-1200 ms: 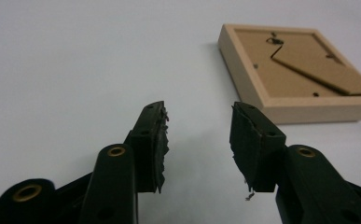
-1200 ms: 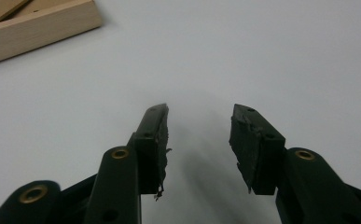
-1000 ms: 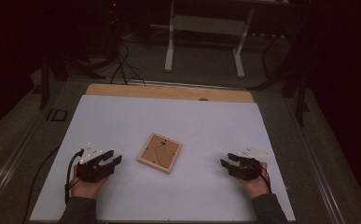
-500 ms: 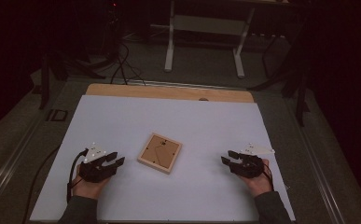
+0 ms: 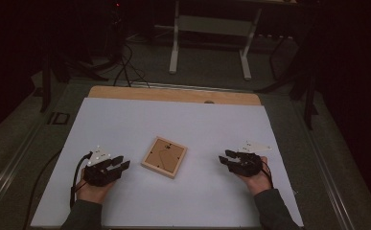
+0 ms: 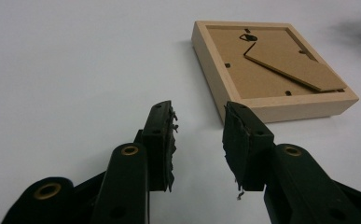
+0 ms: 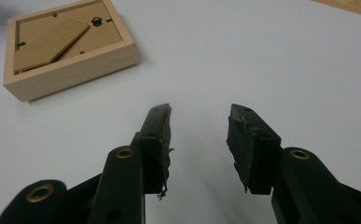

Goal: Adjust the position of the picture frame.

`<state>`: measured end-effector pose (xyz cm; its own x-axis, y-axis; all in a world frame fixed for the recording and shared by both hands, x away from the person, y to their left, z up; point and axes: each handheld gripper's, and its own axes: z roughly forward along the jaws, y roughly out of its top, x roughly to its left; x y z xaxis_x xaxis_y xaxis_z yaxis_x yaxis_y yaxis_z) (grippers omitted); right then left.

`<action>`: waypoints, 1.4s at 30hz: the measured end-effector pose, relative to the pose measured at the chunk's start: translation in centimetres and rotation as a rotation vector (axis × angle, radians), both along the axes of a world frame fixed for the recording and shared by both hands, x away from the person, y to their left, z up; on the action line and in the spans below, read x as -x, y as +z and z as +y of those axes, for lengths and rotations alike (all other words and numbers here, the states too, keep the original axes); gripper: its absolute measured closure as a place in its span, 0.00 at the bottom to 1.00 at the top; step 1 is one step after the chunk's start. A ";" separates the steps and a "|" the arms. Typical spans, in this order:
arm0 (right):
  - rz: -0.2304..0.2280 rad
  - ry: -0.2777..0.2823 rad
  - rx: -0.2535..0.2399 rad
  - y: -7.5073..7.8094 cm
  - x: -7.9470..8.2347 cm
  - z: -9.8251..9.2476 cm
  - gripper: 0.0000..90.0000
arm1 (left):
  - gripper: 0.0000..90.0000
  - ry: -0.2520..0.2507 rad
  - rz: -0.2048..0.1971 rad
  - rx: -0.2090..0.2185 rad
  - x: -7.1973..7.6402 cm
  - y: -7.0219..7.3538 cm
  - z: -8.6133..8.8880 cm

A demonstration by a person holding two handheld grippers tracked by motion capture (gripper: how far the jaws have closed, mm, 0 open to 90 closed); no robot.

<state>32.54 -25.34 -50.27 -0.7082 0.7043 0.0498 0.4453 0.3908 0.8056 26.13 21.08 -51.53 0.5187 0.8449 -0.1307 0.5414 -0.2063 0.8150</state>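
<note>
Picture frame [image 5: 164, 156] lies face down on the white table sheet [image 5: 183, 120], its brown backing board and folded stand upward, roughly midway between the two grippers. Seen from the high view, the left gripper [image 5: 117, 165] rests at about 9 o'clock from it, held in the person's left hand [image 5: 94, 189], pointing toward 3 o'clock. Its jaws have just been closing but stand apart with nothing between them; in the left gripper view the left gripper [image 6: 197, 133] has the picture frame [image 6: 271, 70] just beyond its tips at 1 o'clock, not touching. The right gripper [image 5: 225, 158] sits at 3 o'clock from the frame, well apart from it. Its jaws have also been closing, with an empty gap; in the right gripper view the right gripper [image 7: 199, 130] sees the picture frame [image 7: 66, 46] at 11 o'clock.
</note>
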 end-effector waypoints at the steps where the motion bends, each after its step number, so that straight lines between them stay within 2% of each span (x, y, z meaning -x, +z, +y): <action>1: -0.001 0.003 0.002 0.0 -0.2 0.4 0.66 | 0.71 -0.003 0.000 0.004 0.0 0.0 0.0; 8: -0.002 0.024 -0.001 0.1 -0.8 1.9 0.67 | 0.73 -0.020 0.001 0.004 -0.1 -0.1 -0.7; 13: -0.002 0.038 -0.004 0.2 -1.3 3.0 0.68 | 0.75 -0.038 0.005 -0.013 -0.1 -0.2 -1.2; 25: -0.009 0.048 -0.017 0.5 -2.4 4.8 0.78 | 0.89 -0.082 -0.003 -0.039 -0.3 -0.2 -2.9; 29: -0.011 0.040 -0.019 0.5 -2.9 5.3 0.84 | 0.99 -0.071 -0.002 -0.050 -0.4 -0.3 -3.2; 35: -0.009 0.018 -0.021 0.3 -3.4 5.8 0.98 | 1.00 -0.072 0.003 -0.058 -0.5 -0.5 -3.4; 42: -0.009 0.025 -0.023 0.2 -4.0 6.6 1.00 | 1.00 -0.086 0.006 -0.070 -0.5 -0.7 -3.9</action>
